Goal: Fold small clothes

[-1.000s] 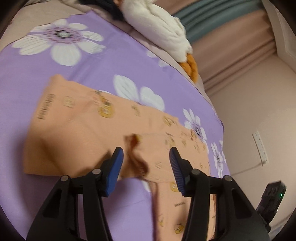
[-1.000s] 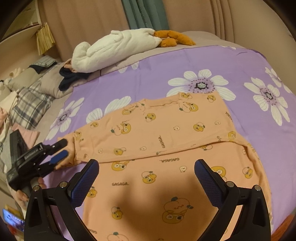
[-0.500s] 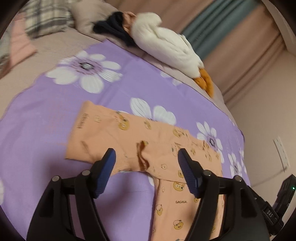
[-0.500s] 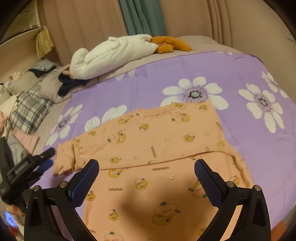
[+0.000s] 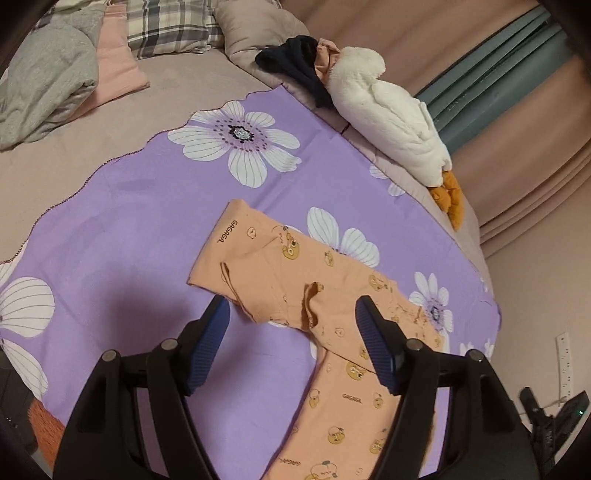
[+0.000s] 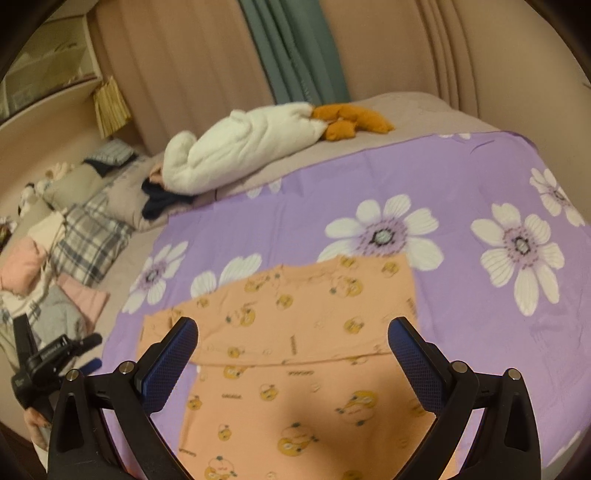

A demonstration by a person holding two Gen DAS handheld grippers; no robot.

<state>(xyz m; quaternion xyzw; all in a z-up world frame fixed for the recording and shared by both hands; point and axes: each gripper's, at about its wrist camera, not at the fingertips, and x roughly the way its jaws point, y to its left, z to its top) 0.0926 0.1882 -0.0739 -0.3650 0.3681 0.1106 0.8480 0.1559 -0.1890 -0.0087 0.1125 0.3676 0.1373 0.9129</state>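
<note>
An orange child's top (image 5: 332, 288) with cartoon prints lies flat on the purple flowered sheet (image 5: 147, 221). One sleeve is folded across its chest, and the cuff (image 5: 314, 295) stands up in a small ridge. My left gripper (image 5: 291, 306) hovers above that cuff; its jaws are closing with nothing between them. In the right wrist view the top (image 6: 295, 332) shows a straight fold line across its middle. My right gripper (image 6: 291, 326) hangs wide open above the top's lower half, apart from the cloth. The left gripper (image 6: 55, 354) shows at the bed's left edge.
A white plush duck (image 5: 388, 118) with orange feet lies along the sheet's far edge, beside dark clothes (image 5: 295, 62). Plaid pillows (image 5: 173, 29), a grey garment (image 5: 44, 74) and pink cloth (image 5: 118, 62) lie on the beige bed. Curtains (image 6: 295, 55) hang behind.
Both grippers have risen and drawn back from the top, so more of the bed shows. The left jaws stand wider than a second ago; the cuff lies loose on the top.
</note>
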